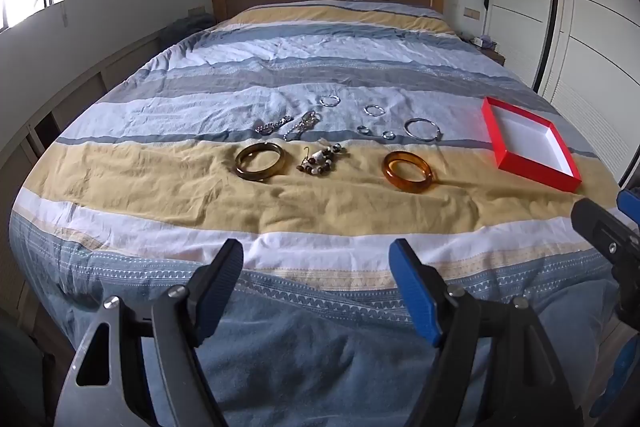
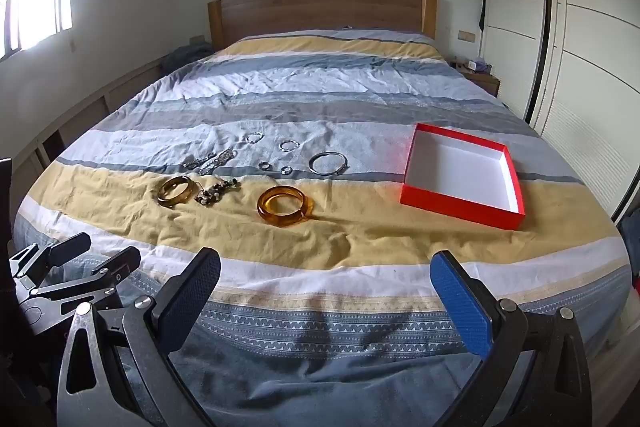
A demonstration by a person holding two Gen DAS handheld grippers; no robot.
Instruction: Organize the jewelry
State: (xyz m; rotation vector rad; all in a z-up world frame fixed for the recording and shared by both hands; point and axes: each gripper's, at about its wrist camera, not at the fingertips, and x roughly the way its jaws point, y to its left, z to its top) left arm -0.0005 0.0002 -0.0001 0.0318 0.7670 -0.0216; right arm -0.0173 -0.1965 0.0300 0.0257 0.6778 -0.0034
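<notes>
Both grippers, left (image 1: 316, 283) and right (image 2: 326, 289), are held spread and empty above the striped duvet (image 2: 320, 307); nothing is yet boxed; the amber bangle (image 2: 285, 209), nearest the empty red box (image 2: 460, 209), would probably be reached for and pinched first.

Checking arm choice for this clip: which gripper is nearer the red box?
Right. The right gripper hovers open over the bed's near edge, with the red box ahead and slightly right. The left gripper, also open, is farther left; the box lies far to its right.
</notes>
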